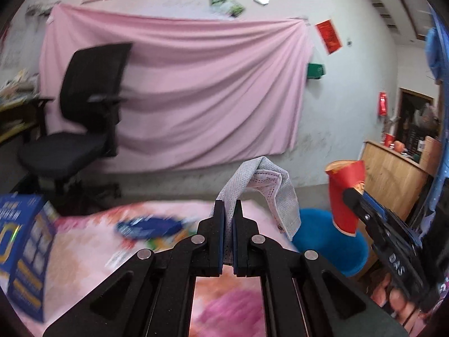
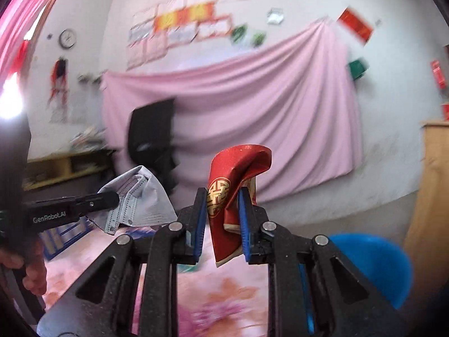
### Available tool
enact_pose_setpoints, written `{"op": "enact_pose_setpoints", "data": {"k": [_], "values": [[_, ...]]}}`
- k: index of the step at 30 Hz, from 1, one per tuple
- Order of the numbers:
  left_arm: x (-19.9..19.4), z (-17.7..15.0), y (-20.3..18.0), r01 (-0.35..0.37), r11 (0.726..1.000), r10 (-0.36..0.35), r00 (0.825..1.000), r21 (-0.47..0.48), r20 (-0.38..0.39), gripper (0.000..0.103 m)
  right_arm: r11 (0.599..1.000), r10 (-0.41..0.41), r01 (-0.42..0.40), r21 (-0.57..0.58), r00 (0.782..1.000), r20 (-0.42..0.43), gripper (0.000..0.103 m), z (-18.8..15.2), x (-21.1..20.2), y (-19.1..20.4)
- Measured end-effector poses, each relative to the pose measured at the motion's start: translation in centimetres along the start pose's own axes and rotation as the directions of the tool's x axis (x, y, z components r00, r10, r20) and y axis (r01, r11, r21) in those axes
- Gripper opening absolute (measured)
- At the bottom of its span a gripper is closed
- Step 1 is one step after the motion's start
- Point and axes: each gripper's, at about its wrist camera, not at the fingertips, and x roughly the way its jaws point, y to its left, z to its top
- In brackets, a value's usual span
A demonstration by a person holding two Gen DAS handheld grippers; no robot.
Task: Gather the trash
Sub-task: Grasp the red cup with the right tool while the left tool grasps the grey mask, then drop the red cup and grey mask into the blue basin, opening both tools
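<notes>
My left gripper is shut on a grey face mask, which arches up and droops to the right above the table. My right gripper is shut on a crumpled red envelope with a gold emblem, held upright. In the left wrist view the red envelope and the right gripper appear at the right, over a blue bin. In the right wrist view the mask and the left gripper appear at the left. The blue bin sits low on the right.
A floral pink tablecloth covers the table, with a blue box at its left and a blue packet further back. A black office chair stands before a pink sheet. A wooden cabinet is at the right.
</notes>
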Motion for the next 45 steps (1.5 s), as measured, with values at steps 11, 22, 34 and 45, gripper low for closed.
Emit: {"op": "enact_pose_setpoints", "data": {"k": [11, 22, 34, 45], "values": [[8.9, 0.5, -9.8, 0.177, 0.978, -0.166, 0.981, 0.113, -0.101, 0.003, 0.952, -0.274, 0.274, 0.134, 0.962, -0.017, 0.046, -0.4, -2.2, -8.4], [18.3, -1.6, -13.1, 0.177, 0.984, -0.166, 0.908, -0.007, -0.385, 0.003, 0.918, -0.290, 0.347, 0.192, 0.918, -0.271, 0.046, -4.1, 0.8, -13.6], [19.5, -3.3, -11.8, 0.162, 0.984, -0.179, 0.876, -0.076, -0.449, 0.034, 0.905, -0.245, 0.352, 0.238, 0.891, -0.383, 0.049, -5.8, 3.0, -15.5], [10.9, -0.5, -7.2, 0.105, 0.992, -0.114, 0.984, -0.064, -0.141, 0.062, 0.937, -0.259, 0.286, 0.202, 0.954, -0.152, 0.087, -1.8, 0.8, -11.8]]}}
